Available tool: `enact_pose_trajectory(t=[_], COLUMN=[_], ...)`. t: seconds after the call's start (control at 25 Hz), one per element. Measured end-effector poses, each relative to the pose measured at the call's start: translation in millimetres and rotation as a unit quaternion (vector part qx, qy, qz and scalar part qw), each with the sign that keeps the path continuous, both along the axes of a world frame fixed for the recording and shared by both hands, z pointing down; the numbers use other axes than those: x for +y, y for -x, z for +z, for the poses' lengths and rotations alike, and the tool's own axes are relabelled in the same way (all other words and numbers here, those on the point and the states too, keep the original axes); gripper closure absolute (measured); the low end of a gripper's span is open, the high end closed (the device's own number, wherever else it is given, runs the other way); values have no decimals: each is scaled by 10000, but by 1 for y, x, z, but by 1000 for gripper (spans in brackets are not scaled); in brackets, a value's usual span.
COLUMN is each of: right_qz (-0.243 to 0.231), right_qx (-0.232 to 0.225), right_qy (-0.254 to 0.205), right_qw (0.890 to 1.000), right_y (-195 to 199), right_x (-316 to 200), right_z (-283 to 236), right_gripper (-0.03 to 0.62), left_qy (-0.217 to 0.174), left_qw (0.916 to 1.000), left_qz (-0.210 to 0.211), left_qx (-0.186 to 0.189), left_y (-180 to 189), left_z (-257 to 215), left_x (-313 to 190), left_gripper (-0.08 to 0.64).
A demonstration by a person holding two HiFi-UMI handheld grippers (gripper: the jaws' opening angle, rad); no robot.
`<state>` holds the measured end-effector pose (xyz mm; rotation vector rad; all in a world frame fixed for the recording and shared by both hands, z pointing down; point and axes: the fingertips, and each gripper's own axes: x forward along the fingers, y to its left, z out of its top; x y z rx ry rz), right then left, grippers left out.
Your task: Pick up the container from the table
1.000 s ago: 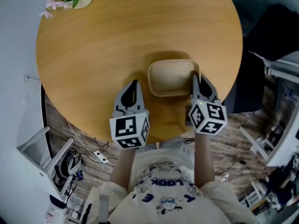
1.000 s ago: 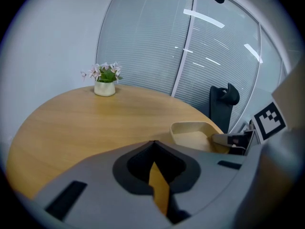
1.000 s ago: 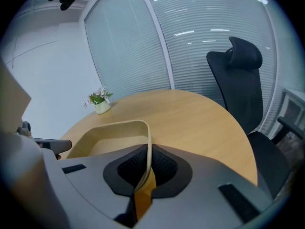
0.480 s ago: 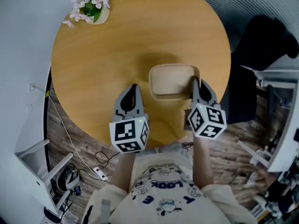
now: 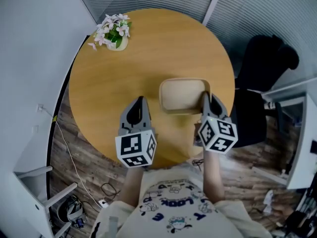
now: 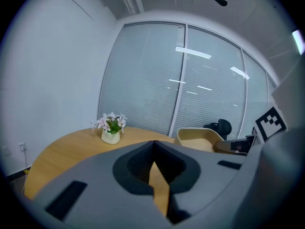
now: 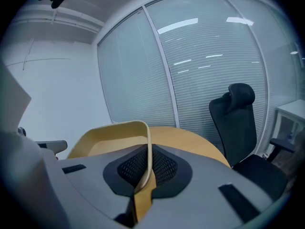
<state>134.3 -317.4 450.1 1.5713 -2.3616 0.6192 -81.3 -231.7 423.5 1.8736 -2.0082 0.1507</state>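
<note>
Head view shows a round wooden table (image 5: 124, 73) with the beige container (image 5: 182, 94) close to its near right edge. The right gripper (image 5: 205, 98) has its jaws pinched on the container's right wall, and the right gripper view shows that thin wall running between them. The left gripper (image 5: 140, 101) is just left of the container and apart from it, its jaw tips pressed together on nothing. A vase of flowers (image 5: 115, 32) stands at the far left edge. An office chair (image 5: 262, 68) sits beyond the right edge.

Surface: round light wooden table (image 5: 148, 63)
Far left edge: small cream vase of pink-white flowers (image 5: 115, 34), stood upright
Near right: open beige rounded-rectangular container (image 5: 182, 93); contact with the tabletop cannot be told
</note>
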Motion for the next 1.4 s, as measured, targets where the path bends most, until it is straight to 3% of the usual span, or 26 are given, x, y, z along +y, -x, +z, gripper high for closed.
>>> enact_pose_trajectory(t=[0.68, 1.4], right_qz=[166, 138], right_qx=[-328, -379], right_qy=[-915, -1130], right_qw=[9951, 9928], right_y=[7, 6], right_x=[3, 0], right_z=[-90, -111], right_gripper=[578, 578], left_qy=[-956, -1145], left_qw=[9951, 9928], left_qz=[18, 17], left_qx=[-257, -348], left_y=[13, 13], left_z=[-84, -103], left_x=[4, 1], left_gripper=[558, 558])
